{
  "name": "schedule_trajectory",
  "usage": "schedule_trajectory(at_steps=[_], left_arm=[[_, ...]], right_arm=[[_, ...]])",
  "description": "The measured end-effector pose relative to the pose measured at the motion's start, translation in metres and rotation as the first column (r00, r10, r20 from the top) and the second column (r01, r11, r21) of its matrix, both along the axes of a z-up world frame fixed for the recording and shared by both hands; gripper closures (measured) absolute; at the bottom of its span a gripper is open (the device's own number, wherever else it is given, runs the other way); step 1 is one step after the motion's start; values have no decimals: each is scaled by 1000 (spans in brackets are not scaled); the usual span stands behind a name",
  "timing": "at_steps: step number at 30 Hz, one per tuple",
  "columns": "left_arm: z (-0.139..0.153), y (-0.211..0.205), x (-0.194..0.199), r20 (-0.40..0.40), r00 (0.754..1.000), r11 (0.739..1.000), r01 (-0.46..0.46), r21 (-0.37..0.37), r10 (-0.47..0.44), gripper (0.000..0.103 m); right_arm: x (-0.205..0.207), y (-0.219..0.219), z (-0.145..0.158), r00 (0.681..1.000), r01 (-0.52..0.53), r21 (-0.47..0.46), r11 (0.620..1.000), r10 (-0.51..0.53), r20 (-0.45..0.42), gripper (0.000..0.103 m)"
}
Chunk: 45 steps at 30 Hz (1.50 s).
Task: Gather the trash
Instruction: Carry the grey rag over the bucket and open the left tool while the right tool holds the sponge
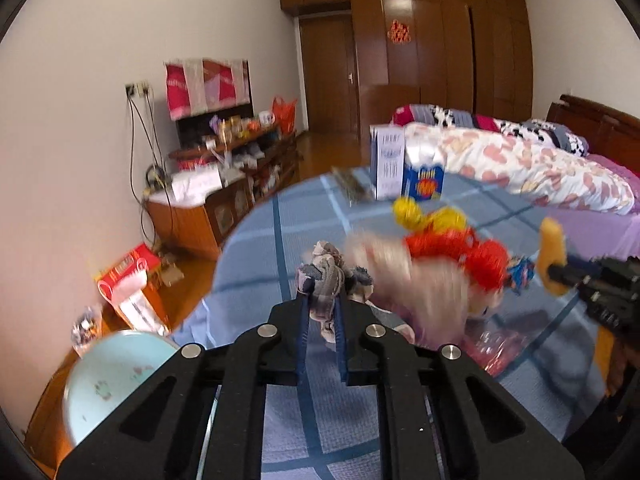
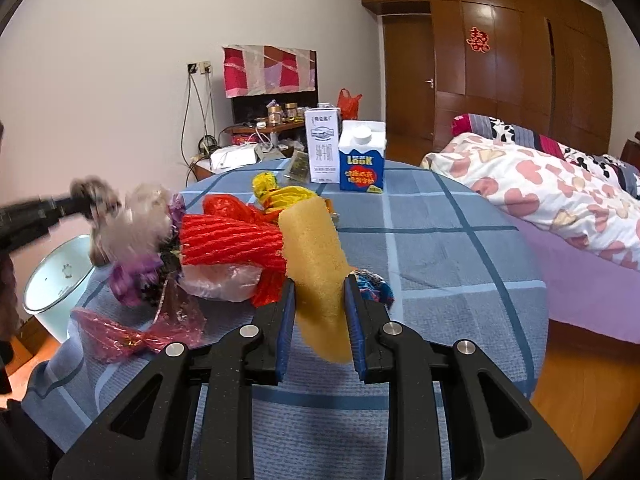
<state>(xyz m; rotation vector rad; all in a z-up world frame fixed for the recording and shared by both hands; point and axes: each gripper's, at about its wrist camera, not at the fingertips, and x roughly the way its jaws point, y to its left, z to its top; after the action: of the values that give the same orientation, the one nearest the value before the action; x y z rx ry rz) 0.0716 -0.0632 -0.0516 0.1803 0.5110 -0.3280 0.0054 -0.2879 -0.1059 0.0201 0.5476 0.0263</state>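
Grey crumpled paper (image 1: 326,280) is sitting clenched between the left gripper (image 1: 322,308) pads, lifted over the tabletop (image 2: 440,240) near its left edge. The right gripper (image 2: 320,304) is grasping a yellow foam piece (image 2: 316,264) beside the pile of wrappers (image 2: 224,248). 2 cartons (image 2: 344,156) are standing at the far edge. The bin (image 2: 52,280) is waiting below the left edge; the light paper could be slipping free or missing the bin if swung fast.
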Motion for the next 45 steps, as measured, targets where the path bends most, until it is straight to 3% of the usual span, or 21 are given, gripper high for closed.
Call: schedule_trajectory(at_steps=[6,21,45], left_arm=[[18,9,-3,31,999,1000,-23,-19,24,92],[3,88,-11,16,979,979,-203,32,202,92],[-3,184,-12,-9,900,896,-434,89,437,92]], right_arm=[[3,4,7,1000,-17,6,1000,17,4,78],[45,82,49,981,-191,24,981,190,42,76],[113,194,51,923,-384,10,923,384,-4,76]])
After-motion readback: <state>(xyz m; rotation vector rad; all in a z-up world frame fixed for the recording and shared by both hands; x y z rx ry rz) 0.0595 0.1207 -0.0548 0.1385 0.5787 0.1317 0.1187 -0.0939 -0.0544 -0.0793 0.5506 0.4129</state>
